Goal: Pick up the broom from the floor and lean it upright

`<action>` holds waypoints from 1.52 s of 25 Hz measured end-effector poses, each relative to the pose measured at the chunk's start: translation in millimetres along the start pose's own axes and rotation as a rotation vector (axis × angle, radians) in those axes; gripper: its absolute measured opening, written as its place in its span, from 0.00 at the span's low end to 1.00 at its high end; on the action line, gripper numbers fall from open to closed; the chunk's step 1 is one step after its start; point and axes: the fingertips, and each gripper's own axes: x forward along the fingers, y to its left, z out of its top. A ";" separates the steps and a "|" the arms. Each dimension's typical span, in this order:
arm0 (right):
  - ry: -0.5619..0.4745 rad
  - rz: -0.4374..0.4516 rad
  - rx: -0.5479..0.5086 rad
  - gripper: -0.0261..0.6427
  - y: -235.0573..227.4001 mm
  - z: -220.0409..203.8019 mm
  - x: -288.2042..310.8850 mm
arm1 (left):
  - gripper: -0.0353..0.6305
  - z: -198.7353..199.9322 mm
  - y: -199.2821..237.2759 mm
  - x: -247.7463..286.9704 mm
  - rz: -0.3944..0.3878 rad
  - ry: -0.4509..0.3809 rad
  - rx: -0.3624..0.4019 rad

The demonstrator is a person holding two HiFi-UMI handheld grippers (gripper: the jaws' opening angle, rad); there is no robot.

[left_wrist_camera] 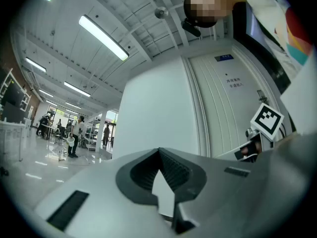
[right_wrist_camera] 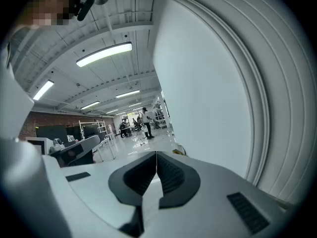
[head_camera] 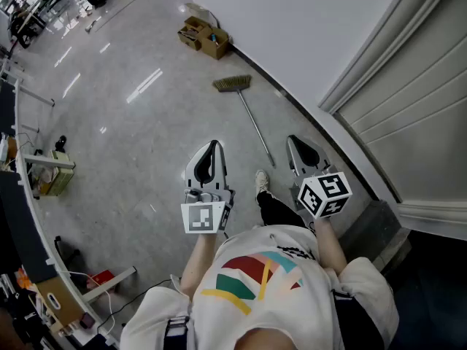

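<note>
While the person stands on the glossy grey floor (head_camera: 124, 130) close to the white wall (head_camera: 306, 28), the broom (head_camera: 251, 117) lies flat on that floor ahead of the feet. Its straw-coloured head points away from the person, toward an open cardboard box (head_camera: 204, 37) set against the foot of the wall. Its thin handle runs back alongside the dark base of the wall and ends near the person's light shoe (head_camera: 261, 181). In the head view the handle's near end appears between the two grippers, closer to the right one, and neither gripper touches the broom. The left gripper (head_camera: 212, 144) is held out in front of the body. Its own view shows the ribbed pads pressed together at the tips, with nothing between them and only the wall and a pale door (left_wrist_camera: 223, 108) beyond. The right gripper (head_camera: 292, 138), carrying its black-and-white marker cube (head_camera: 325, 194), is held beside the left one and nearer the wall. Its jaws are likewise clenched tip to tip and empty, and its view looks along the wall into the open hall. Long ceiling lights (left_wrist_camera: 103, 37) cross overhead, and several people (left_wrist_camera: 74, 135) stand far off among desks and shelving.
</note>
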 end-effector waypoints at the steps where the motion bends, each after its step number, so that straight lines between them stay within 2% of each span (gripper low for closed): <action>1: 0.005 0.007 0.006 0.06 -10.8 6.0 16.5 | 0.12 -3.7 5.0 19.3 0.007 0.002 0.012; 3: 0.016 0.021 0.016 0.06 -32.5 18.2 48.7 | 0.12 -9.1 15.4 58.3 0.020 0.002 0.023; 7: 0.038 0.048 0.010 0.06 -69.6 38.6 101.2 | 0.12 -7.6 32.0 127.0 0.025 -0.024 -0.007; 10: 0.057 0.047 0.009 0.06 -88.7 44.9 133.3 | 0.12 -12.7 46.2 167.0 0.012 -0.011 0.010; 15: 0.075 0.021 0.029 0.06 -109.5 45.6 166.9 | 0.12 -37.7 67.6 205.8 -0.042 0.003 0.023; 19: 0.095 -0.007 0.047 0.06 -127.6 38.9 192.9 | 0.12 -61.1 79.9 241.8 -0.102 0.040 -0.012; 22: 0.104 -0.015 0.052 0.06 -145.4 20.6 217.5 | 0.13 -96.6 86.7 266.3 -0.147 0.071 -0.032; 23: 0.104 -0.019 0.047 0.06 -154.6 10.8 227.8 | 0.16 -117.4 89.1 275.8 -0.174 0.088 -0.033; 25: 0.107 -0.032 0.032 0.06 -180.8 -16.7 250.3 | 0.31 -172.3 92.9 298.9 -0.237 0.119 -0.026; 26: 0.109 -0.037 0.027 0.06 -196.2 -35.0 262.4 | 0.35 -205.3 94.9 311.1 -0.271 0.130 -0.018; 30: 0.120 -0.054 0.005 0.06 -254.5 -146.6 307.5 | 0.48 -365.9 103.0 342.7 -0.442 0.155 0.055; 34: 0.154 -0.069 -0.021 0.06 -319.6 -289.8 355.5 | 0.52 -551.3 109.6 361.8 -0.616 0.247 0.143; 38: 0.196 -0.069 -0.037 0.06 -372.8 -425.7 385.2 | 0.52 -714.3 92.0 359.5 -0.843 0.336 0.227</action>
